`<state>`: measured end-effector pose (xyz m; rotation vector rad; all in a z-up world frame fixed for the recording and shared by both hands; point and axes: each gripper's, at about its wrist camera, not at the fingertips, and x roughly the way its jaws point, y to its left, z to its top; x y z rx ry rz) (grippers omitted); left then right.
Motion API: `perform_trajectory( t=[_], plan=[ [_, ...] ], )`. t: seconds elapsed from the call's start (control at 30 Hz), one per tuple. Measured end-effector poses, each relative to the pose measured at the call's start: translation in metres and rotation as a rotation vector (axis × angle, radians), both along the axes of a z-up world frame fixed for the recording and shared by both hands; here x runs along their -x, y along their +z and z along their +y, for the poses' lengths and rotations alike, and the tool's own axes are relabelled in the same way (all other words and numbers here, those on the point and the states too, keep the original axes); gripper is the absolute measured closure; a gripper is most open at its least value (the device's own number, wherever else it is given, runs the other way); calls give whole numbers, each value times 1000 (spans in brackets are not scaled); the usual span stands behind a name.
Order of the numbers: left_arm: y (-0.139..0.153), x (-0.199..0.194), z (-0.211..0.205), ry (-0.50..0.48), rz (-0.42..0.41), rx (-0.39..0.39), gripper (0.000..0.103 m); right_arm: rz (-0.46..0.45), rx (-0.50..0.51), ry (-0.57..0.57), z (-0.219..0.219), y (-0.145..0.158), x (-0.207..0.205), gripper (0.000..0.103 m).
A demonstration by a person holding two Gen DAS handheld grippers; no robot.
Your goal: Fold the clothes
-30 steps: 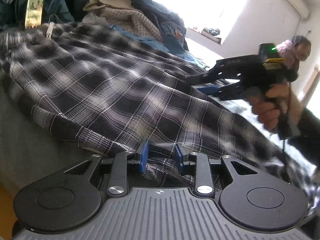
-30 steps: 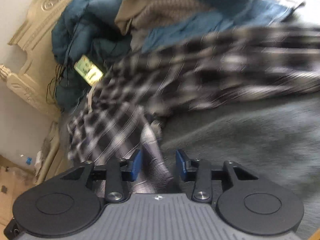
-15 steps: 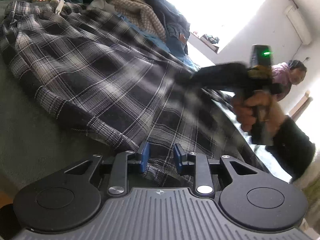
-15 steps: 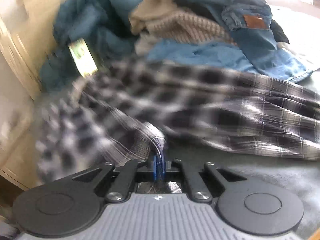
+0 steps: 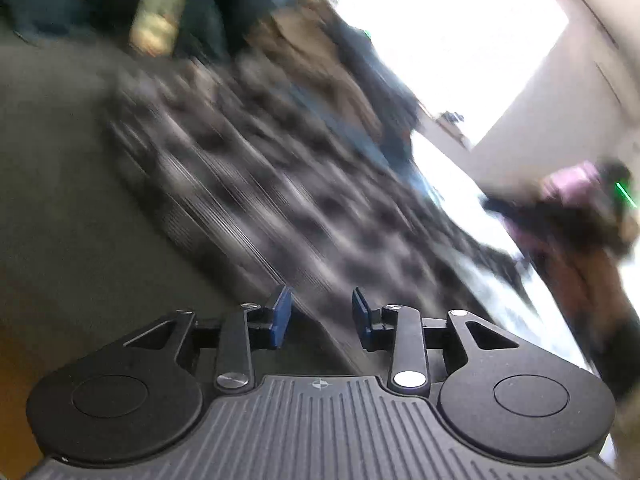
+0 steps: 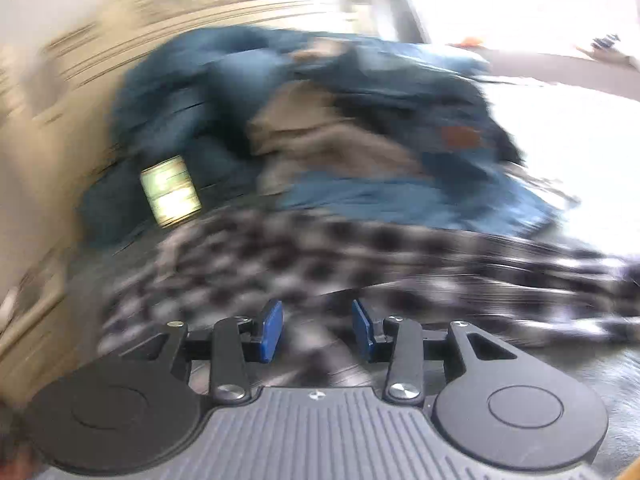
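Left wrist view, heavily motion-blurred. Left gripper (image 5: 320, 316) at 6 o'clock: blue pads (image 5: 281, 316) spread wide, nothing clamped between them. Near edge of the plaid shirt (image 5: 280, 196) seen in the gap; contact with the pads cannot be told. Shirt spread flat on the grey bed cover (image 5: 68, 200), running from 10 o'clock toward 4 o'clock. Pile of clothes (image 5: 320, 64) at 12 o'clock, beyond the shirt, with a pale tag (image 5: 156, 20) at 11 o'clock. Right gripper (image 5: 560, 216) at 3 o'clock, held in a hand (image 5: 580, 280); only a dark smear with a green light, opening not readable from this side.

Right wrist view, also blurred. Carved headboard (image 6: 120, 12) at 10 to 11 o'clock. Right gripper (image 6: 318, 330) at 6 o'clock: blue pads (image 6: 270, 330) wide apart, holding nothing. Plaid shirt (image 6: 360, 264) directly ahead, stretching from 8 o'clock to 3 o'clock; fabric visible between and under the fingers, touching or not cannot be told. Pile of clothes (image 6: 340, 128) at 12 o'clock behind the shirt: blue denim, tan knit. Pale tag (image 6: 170, 190) at 10 o'clock. Grey bed cover (image 6: 600, 364) at 4 o'clock.

No containers in either view.
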<state>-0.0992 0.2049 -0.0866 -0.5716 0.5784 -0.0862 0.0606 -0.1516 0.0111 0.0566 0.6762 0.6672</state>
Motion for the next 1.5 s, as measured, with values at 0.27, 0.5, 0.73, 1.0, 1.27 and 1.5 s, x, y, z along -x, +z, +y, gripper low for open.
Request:
perform_trajectory(
  t=[0.27, 0.5, 0.73, 1.0, 1.27, 1.5],
  plan=[
    [-5, -66, 99, 333, 74, -103, 46, -141, 213, 396, 115, -49, 130, 58],
    [-14, -99, 117, 348, 92, -147, 45, -245, 305, 397, 142, -78, 161, 75],
    [-15, -105, 136, 384, 65, -14, 91, -317, 341, 379, 147, -77, 170, 99],
    [-29, -108, 154, 389, 72, -18, 87, -318, 409, 417, 157, -102, 174, 98],
    [-5, -67, 140, 414, 6, -162, 64, -362, 355, 393, 132, -80, 193, 69],
    [23, -22, 76, 236, -59, -256, 58, -221, 190, 224, 49, -57, 207, 68]
  ],
)
